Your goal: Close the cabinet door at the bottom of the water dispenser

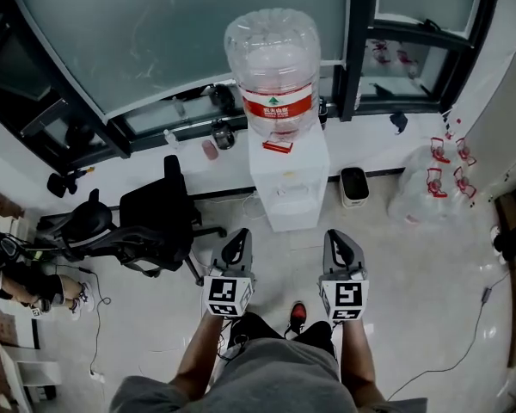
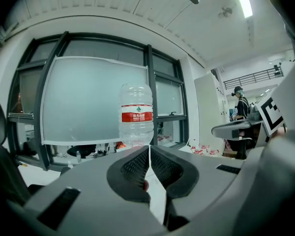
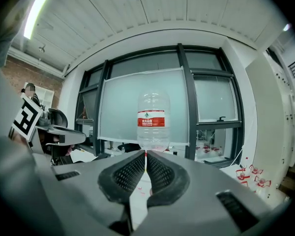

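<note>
left gripper [image 2: 149, 147]: pinched together, empty | right gripper [image 3: 145, 154]: same | water dispenser [image 1: 289, 175]: dead ahead of both, well apart | cabinet door [image 1: 291, 218]: seemingly flush | step: pre-reach or post-close, undecidable | next: unsettled

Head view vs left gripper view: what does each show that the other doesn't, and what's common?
Head view only: the dispenser's white body in full, the black bin beside it, the floor and the wearer's red shoe.

Left gripper view only: the ceiling light strip, a person standing at far right, and a close look at the left gripper, jaws together with nothing between them.

Both: the water bottle with its red label, and the frosted window behind it.
</note>
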A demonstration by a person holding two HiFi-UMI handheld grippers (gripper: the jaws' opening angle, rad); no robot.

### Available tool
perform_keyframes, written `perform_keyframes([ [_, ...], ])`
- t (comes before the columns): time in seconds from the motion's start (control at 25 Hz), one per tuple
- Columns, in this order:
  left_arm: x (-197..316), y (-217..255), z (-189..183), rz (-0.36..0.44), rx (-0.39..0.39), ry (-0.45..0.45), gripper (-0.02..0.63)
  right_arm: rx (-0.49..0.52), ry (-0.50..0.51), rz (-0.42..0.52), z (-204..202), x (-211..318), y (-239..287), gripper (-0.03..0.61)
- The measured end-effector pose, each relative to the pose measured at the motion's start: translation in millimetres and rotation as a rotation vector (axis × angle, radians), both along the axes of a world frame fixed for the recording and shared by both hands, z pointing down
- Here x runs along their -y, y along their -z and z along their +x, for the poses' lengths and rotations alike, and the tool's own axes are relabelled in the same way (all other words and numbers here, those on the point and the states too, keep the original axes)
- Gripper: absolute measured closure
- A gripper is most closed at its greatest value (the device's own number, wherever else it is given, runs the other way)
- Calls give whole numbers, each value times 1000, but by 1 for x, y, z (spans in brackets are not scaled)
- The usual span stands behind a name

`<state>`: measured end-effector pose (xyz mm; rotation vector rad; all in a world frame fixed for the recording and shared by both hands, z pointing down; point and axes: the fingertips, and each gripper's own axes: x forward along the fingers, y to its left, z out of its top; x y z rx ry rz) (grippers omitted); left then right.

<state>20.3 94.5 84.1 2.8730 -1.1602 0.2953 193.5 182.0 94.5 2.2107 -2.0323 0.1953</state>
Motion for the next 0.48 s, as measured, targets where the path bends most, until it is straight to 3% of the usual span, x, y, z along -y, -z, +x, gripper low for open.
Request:
perform_keyframes([
  [0.48, -3, 5, 1, 10, -8, 6, 583, -5, 15, 29, 0, 7, 10, 554],
])
